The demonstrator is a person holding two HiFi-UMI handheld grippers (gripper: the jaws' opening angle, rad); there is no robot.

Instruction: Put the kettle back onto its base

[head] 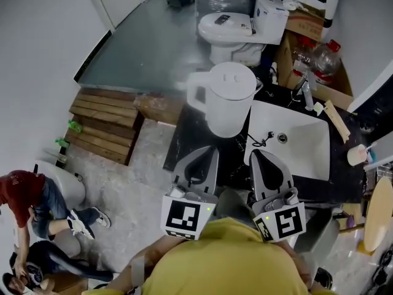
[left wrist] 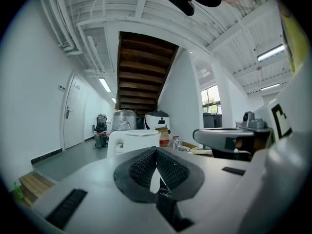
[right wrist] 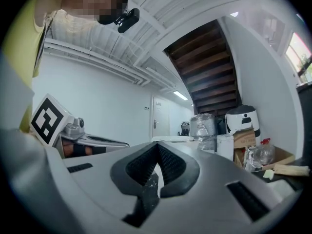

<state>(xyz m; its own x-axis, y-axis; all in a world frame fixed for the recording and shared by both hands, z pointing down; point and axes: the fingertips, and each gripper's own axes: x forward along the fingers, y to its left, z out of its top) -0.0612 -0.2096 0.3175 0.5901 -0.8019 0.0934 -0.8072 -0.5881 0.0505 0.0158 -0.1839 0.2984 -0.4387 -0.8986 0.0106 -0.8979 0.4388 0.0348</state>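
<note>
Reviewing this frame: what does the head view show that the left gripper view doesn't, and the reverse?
Head view only: the white rectangular sink basin. Left gripper view only: the brown wooden staircase overhead and the white door. Both: the white plastic kettle, standing ahead of the left gripper.

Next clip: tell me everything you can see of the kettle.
The kettle is a white, plastic-looking jug with a flat closed lid and a loop handle on its left side in the head view. It stands upright on the dark counter, just left of the white sink. Its underside is hidden, so no base can be made out. The left gripper and right gripper sit short of it, not touching.
</note>
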